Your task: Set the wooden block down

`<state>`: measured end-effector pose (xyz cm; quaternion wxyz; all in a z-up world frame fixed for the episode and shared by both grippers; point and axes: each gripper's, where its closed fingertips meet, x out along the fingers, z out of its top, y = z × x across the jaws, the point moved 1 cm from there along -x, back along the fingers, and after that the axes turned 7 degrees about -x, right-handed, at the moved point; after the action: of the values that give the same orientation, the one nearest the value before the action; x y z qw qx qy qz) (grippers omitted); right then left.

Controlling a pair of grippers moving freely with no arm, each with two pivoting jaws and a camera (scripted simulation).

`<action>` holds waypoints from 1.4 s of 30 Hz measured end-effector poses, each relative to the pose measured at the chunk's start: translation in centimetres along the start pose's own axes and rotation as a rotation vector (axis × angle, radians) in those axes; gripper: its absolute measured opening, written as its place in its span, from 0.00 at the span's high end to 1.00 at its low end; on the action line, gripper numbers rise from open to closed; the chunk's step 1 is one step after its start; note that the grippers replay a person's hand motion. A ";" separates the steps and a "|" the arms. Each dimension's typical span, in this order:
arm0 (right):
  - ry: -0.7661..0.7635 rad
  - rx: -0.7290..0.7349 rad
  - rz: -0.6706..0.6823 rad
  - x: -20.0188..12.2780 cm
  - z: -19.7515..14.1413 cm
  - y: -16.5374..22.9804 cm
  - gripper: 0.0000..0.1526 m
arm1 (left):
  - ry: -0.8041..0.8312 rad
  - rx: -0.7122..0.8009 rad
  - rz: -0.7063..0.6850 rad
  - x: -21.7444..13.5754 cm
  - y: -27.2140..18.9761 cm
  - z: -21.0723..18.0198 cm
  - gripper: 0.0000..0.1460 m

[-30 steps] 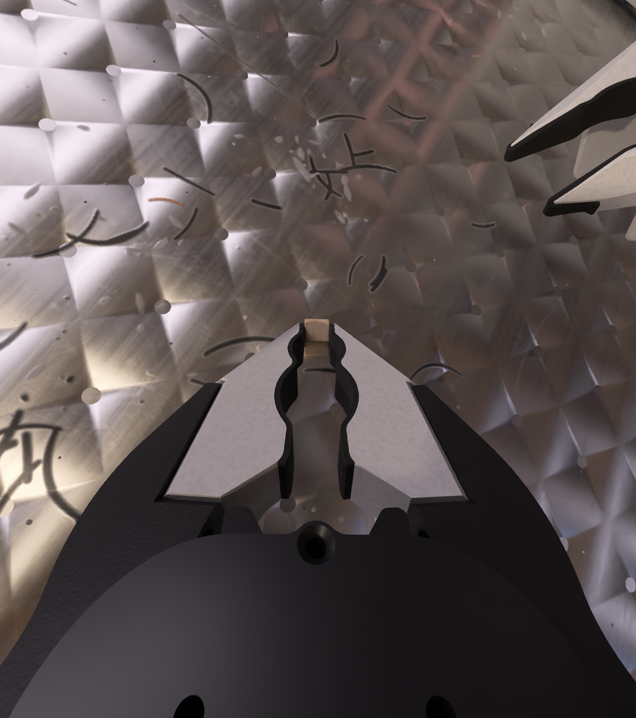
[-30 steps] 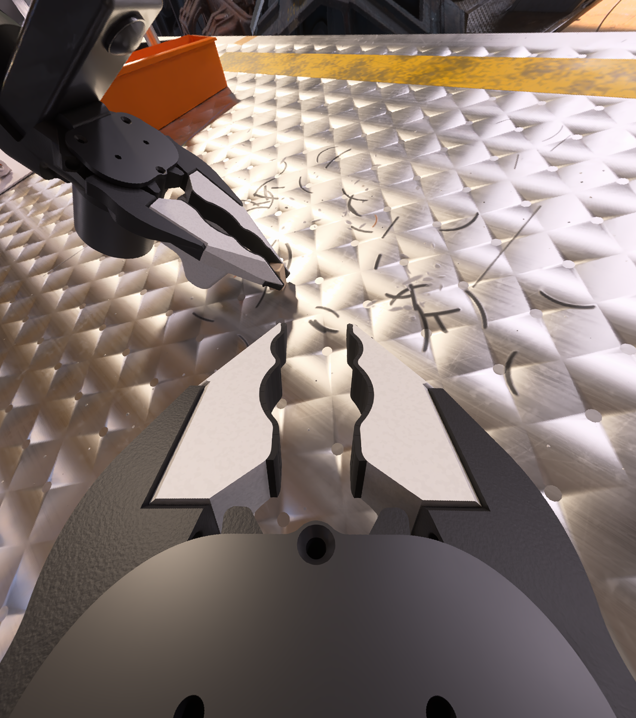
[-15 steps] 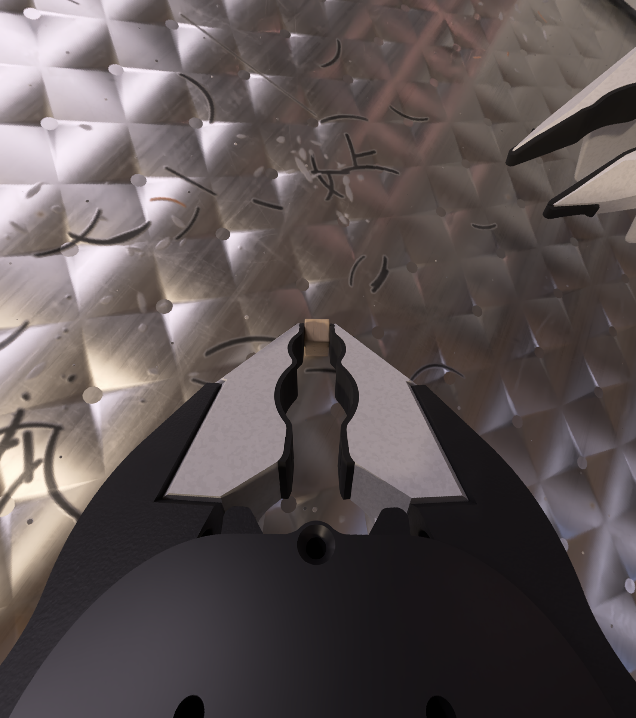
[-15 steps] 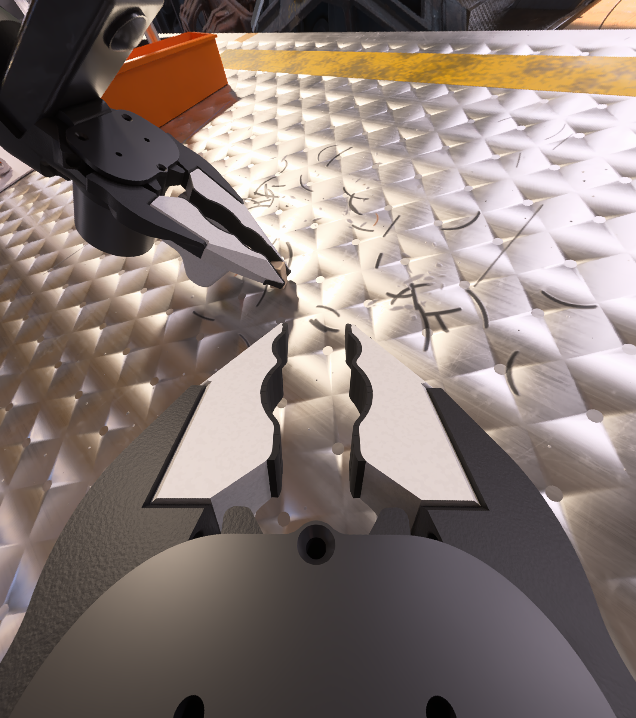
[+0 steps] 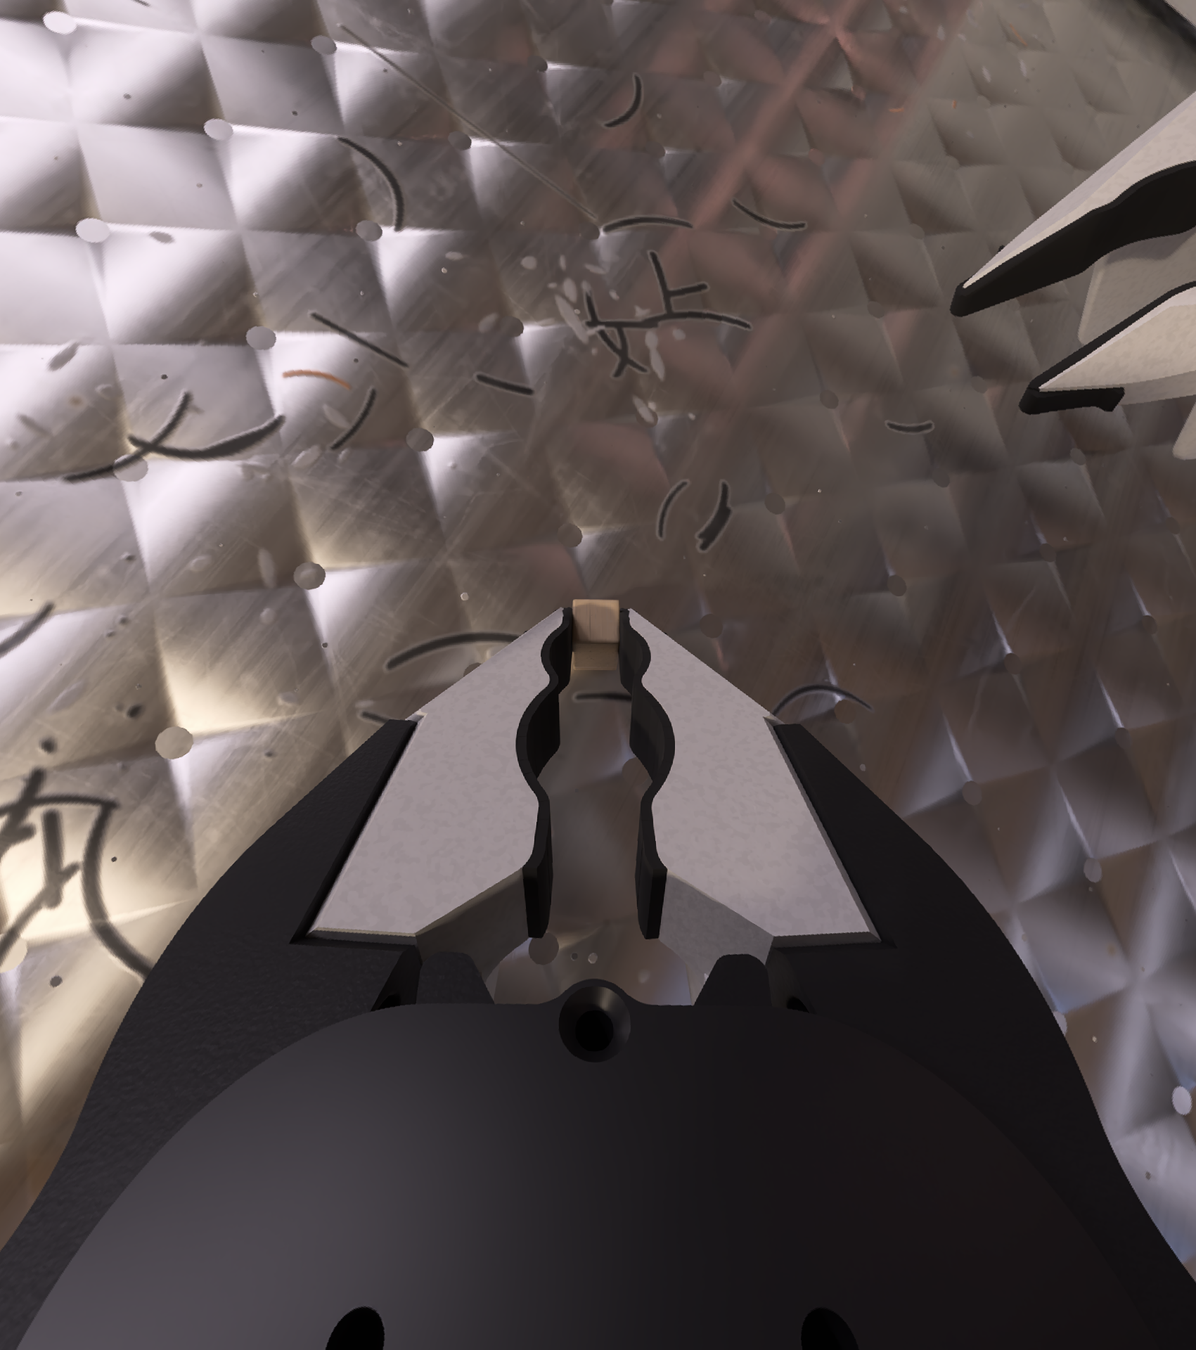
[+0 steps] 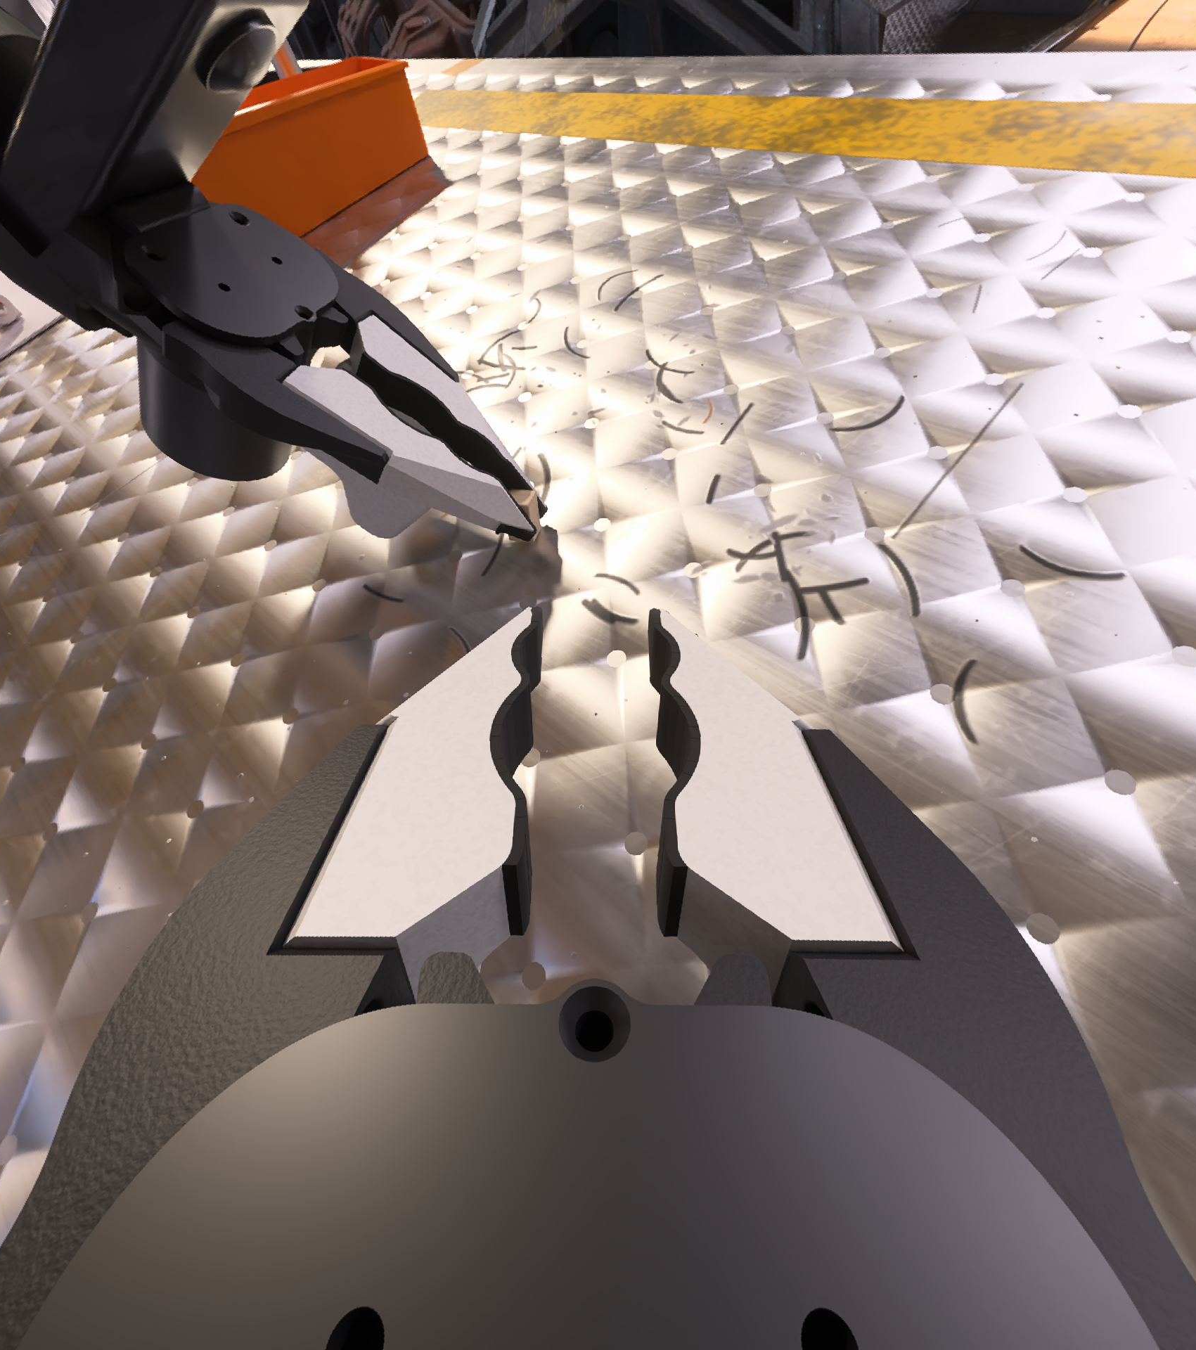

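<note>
A small pale wooden block [image 5: 595,632] is pinched between the tips of my left gripper [image 5: 595,619]. The gripper is shut on it, just above the patterned metal table [image 5: 142,292]. In the right wrist view the left gripper [image 6: 532,520] points down to the right, with the block [image 6: 527,501] showing as a brown bit at its tips, very close to the table; I cannot tell if it touches. My right gripper [image 6: 595,621] is open and empty, a little in front of the left one's tips. It also shows in the left wrist view [image 5: 1004,343] at upper right.
The metal table [image 6: 945,365] carries dark scribbled marks [image 6: 799,577] and small round holes. An orange bin [image 6: 317,139] stands at the far left behind the left gripper. A yellow stripe [image 6: 872,128] runs along the far edge.
The right gripper's jaws have closed in slightly. The left gripper and the block have barely moved.
</note>
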<state>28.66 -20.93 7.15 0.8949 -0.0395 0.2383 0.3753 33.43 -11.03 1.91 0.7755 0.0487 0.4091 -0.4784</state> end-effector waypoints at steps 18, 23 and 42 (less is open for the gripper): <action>0.003 0.000 0.001 0.0 0.0 0.0 0.81 | 0.000 -0.001 0.000 0.0 0.0 0.0 0.92; 0.004 0.000 0.002 0.0 0.0 0.0 0.81 | 0.000 -0.002 -0.001 0.0 0.0 0.0 0.92; 0.011 -0.016 -0.006 0.1 -0.1 0.1 0.82 | -0.001 0.000 0.002 0.0 0.0 0.0 0.92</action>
<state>28.62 -20.83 7.02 0.8944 -0.0494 0.2399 0.3743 33.45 -10.99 1.91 0.7761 0.0490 0.4088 -0.4776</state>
